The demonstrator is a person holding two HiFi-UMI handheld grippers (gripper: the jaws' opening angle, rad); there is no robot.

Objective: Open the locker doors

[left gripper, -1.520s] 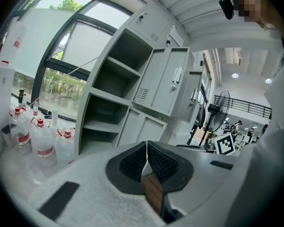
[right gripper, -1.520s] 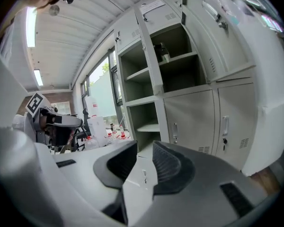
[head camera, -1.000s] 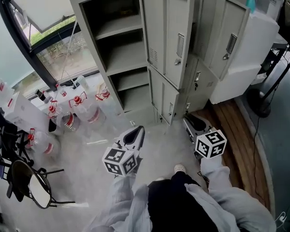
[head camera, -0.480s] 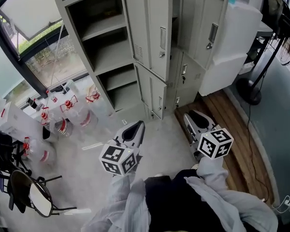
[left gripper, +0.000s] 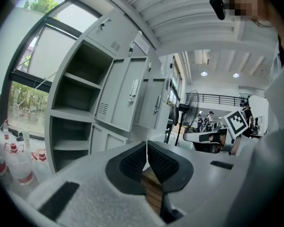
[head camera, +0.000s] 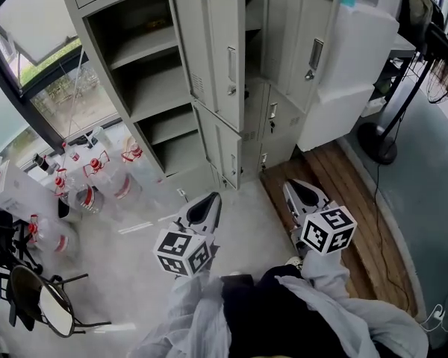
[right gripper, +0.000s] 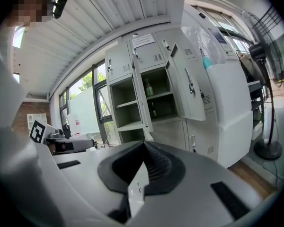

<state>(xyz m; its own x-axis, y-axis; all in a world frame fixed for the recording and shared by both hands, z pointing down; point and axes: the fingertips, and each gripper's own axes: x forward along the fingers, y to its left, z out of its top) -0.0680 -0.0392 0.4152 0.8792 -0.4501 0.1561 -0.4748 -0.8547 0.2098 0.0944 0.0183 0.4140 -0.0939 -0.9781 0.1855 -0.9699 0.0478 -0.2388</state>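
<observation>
The grey locker point(head camera: 145, 88) stands ahead with its upper left door point(head camera: 209, 47), upper right door point(head camera: 306, 36) and lower left door point(head camera: 222, 146) swung open, showing bare shelves. Both grippers hover over the floor well short of it, touching nothing. My left gripper point(head camera: 209, 200) is shut, its pads point(left gripper: 137, 160) meeting with nothing between them. My right gripper point(head camera: 295, 190) has just been closing and is now shut and empty, pads point(right gripper: 156, 167) together. The locker point(left gripper: 80, 103) fills the left gripper view; in the right gripper view the locker point(right gripper: 146, 103) shows an open door point(right gripper: 191, 86).
Several clear water bottles with red caps point(head camera: 97, 177) crowd the floor left of the locker. A round chair point(head camera: 41, 300) stands at the lower left. A white cabinet point(head camera: 351, 58) adjoins the locker's right side, with a fan base point(head camera: 377, 149) and wooden decking point(head camera: 343, 192) beyond.
Both grippers have drawn a little back and up from the locker, which now sits further left in the head view. The right gripper's jaws look narrower than before.
</observation>
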